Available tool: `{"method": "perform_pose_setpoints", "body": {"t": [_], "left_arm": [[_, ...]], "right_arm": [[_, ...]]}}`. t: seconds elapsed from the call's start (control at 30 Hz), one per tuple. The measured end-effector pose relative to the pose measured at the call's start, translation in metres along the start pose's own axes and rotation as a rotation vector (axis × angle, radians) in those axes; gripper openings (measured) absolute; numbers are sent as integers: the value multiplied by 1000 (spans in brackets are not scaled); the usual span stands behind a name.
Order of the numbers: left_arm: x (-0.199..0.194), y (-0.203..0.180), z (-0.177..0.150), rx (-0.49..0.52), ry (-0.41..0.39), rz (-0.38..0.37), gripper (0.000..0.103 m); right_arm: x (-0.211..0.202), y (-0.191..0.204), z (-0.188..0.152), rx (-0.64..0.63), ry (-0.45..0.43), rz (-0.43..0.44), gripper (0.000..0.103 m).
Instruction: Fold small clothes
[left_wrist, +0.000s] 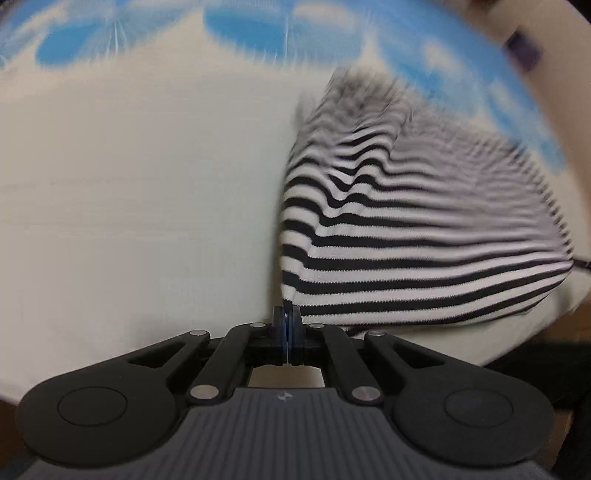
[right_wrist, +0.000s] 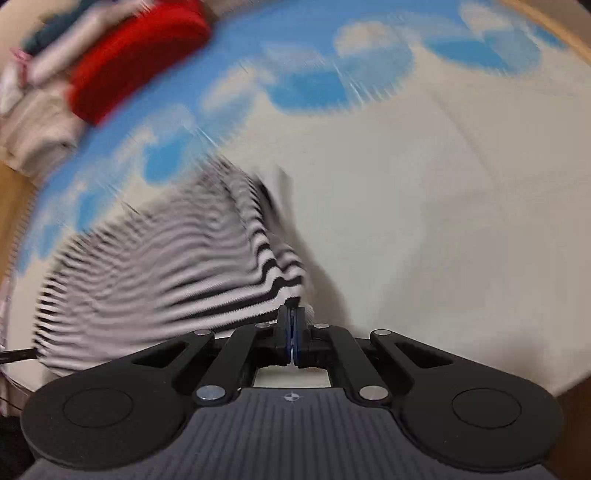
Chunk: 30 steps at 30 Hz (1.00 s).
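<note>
both jaws pinch corners of the striped garment (left_wrist: 406, 236); bare cream cloth (left_wrist: 147, 221) lies open beside it.

Ribbed knit striped garment (left_wrist: 406, 236) on smooth cloth sheet (left_wrist: 147, 203); matt plastic claw (left_wrist: 287, 317).

1. A home, likely a room where laundry is sorted.
2. A cream cloth with blue blotches (left_wrist: 147, 184) covers the work surface.
3. A pile of clothes (right_wrist: 92, 66), red and pale, lies at its edge.
</note>
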<state>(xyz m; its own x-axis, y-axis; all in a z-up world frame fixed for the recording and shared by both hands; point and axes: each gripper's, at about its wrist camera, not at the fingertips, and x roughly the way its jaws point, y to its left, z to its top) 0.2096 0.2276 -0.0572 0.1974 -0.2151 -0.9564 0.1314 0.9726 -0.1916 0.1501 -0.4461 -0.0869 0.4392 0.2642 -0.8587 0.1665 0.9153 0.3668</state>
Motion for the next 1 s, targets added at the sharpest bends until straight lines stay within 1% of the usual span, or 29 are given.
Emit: {"method": "perform_pose_setpoints", "body": {"t": [0.03,0.07,0.1,0.17,0.2,0.23,0.27,0.3,0.37,0.43,0.5,0.53,0.6,0.67,0.7,0.77,0.87,0.93,1.0], "left_arm": [[7,-7,-2,42,35,25,1],[11,-13,-2,59,54,43,1],[13,-16,-1,56,65,53,1],[11,-21,4,43,60,68,4],[8,-24,8,44,33,72,9],[3,-27,13,40,2,72,13],[-3,-26,17,20,-37,69,24],[-11,-24,20,-11,-82,56,33],[-22,-23,28,-64,-165,16,35],[-29,-30,36,-88,-225,8,36],[-29,-39,44,-88,-261,22,36],[-28,-46,48,-86,-272,29,36],[-27,-52,58,-86,-300,40,36],[-23,-52,67,-109,-349,36,37],[-16,-52,72,-123,-358,34,37],[-6,-56,80,-132,-366,44,37],[1,-64,91,-95,-414,56,37],[7,-66,96,-91,-438,59,37],[14,-65,103,-101,-441,62,37]], "right_arm": [[11,-1,-3,-14,54,-32,0],[19,2,-7,-47,92,-67,0],[26,7,-9,-85,120,-103,0],[35,14,-11,-116,144,-138,0],[35,17,-10,-115,140,-140,0],[34,20,-7,-114,125,-141,2],[29,24,-5,-123,90,-147,2],[24,28,-2,-141,35,-159,5],[13,37,3,-180,-80,-181,20],[9,42,10,-200,-153,-176,26],[8,47,13,-201,-219,-152,29],[10,50,17,-207,-235,-149,31],[17,56,29,-224,-265,-152,31],[20,63,36,-227,-302,-147,35],[25,65,40,-224,-308,-146,36],[37,72,48,-215,-304,-151,36],[56,82,57,-225,-290,-149,37],[68,87,62,-246,-278,-159,38],[80,94,69,-264,-270,-164,38]]}}
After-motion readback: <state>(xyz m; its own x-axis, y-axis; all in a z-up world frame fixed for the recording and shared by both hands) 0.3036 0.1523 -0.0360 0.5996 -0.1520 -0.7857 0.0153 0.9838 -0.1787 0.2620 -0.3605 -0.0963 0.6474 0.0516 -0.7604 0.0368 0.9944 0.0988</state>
